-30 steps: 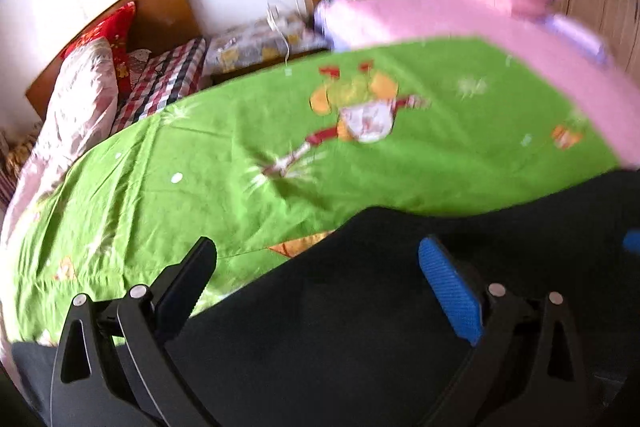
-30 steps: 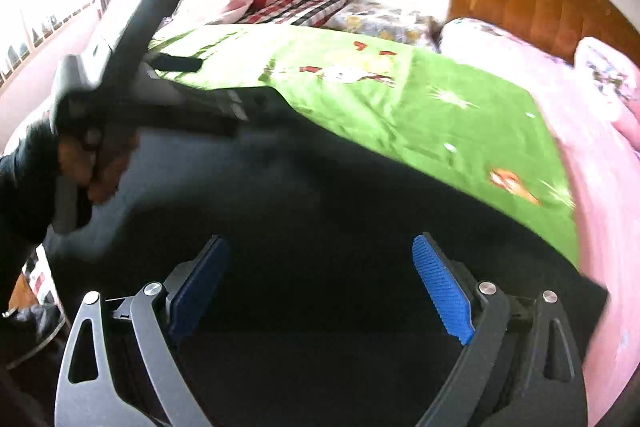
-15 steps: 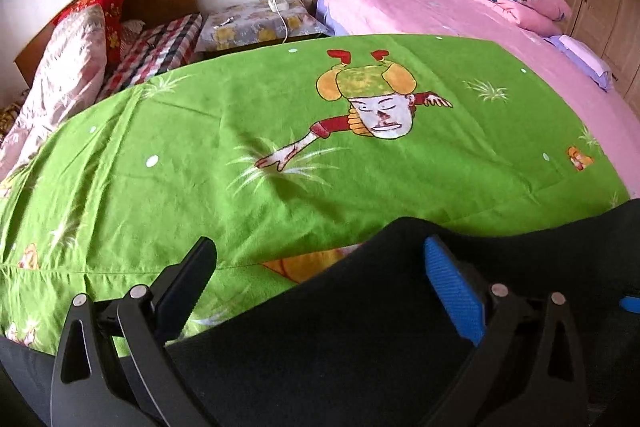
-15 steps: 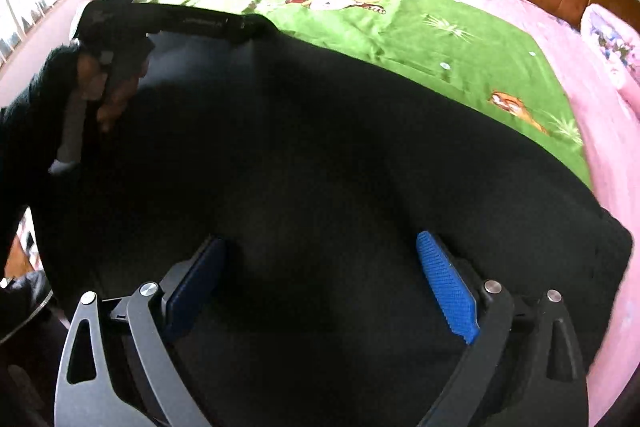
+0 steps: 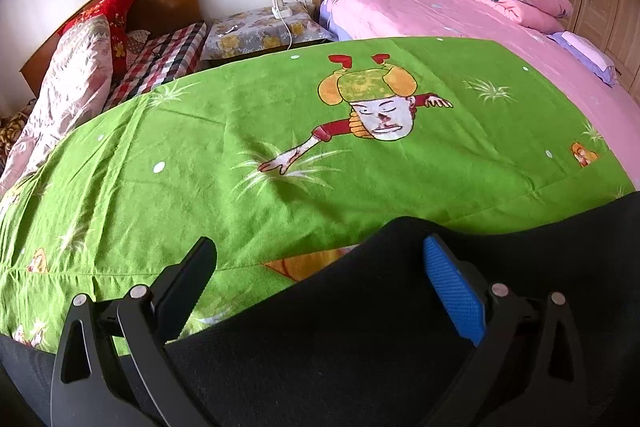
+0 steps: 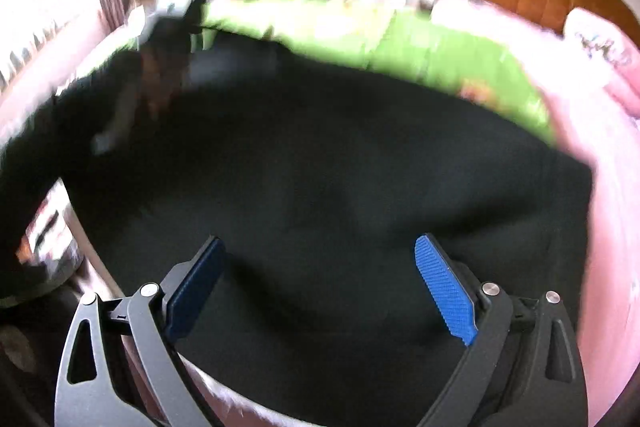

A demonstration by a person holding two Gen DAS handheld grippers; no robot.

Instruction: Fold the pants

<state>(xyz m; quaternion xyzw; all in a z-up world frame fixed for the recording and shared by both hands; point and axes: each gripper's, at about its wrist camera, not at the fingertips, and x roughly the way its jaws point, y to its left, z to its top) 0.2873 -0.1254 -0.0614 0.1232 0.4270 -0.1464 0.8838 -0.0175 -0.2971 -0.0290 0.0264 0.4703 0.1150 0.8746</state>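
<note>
Black fabric pants (image 5: 400,339) spread over green cartoon-print bedsheet (image 5: 240,167) (right view blurred); left gripper (image 5: 320,283) and right gripper (image 6: 320,279) both gaping, clamping nothing; folds apparently all left.

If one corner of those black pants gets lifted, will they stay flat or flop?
Probably flop: the black pants drape in soft curves over the green bedsheet. They look thick, so likely somewhat heavy. The matte cloth seems unlikely to slip from the textured blue pads.
</note>
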